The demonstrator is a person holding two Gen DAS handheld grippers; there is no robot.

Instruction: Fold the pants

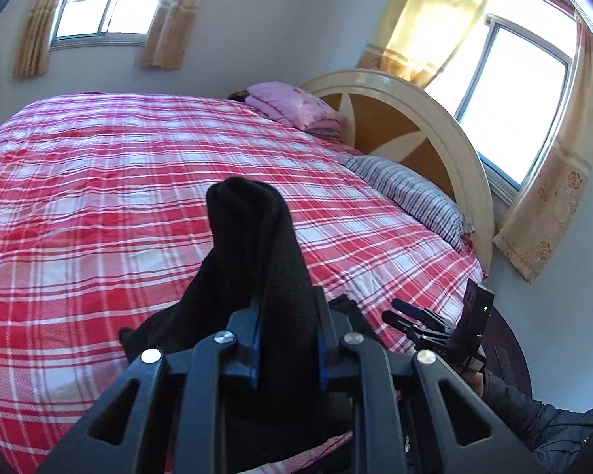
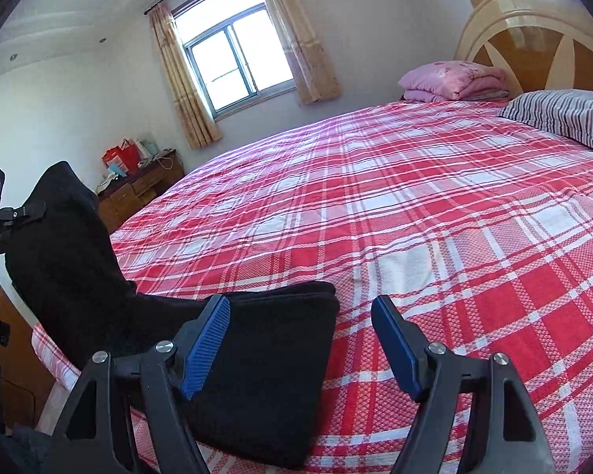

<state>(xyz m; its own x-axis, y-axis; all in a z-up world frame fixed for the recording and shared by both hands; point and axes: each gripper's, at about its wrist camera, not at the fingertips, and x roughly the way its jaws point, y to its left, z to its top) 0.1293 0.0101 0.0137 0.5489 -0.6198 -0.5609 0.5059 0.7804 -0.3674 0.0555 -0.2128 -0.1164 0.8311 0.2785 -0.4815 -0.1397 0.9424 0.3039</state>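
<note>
Black pants [image 2: 265, 363] lie partly folded on the near edge of the red plaid bed [image 2: 415, 217]. My left gripper [image 1: 288, 308] is shut on one end of the pants [image 1: 257, 245] and holds it lifted above the bed; in the right wrist view that gripper [image 2: 27, 211] shows at the far left with the raised cloth. My right gripper [image 2: 300, 316] is open and empty, just above the folded part, its left finger [image 2: 205, 343] over the cloth. It also shows in the left wrist view [image 1: 411, 316] at the lower right.
A striped pillow [image 2: 565, 118] and folded pink bedding [image 2: 454, 79] lie by the headboard [image 1: 415, 118]. A wooden dresser [image 2: 138, 189] with clutter stands by the far window. A dark bedside table [image 1: 510, 355] is by my right hand.
</note>
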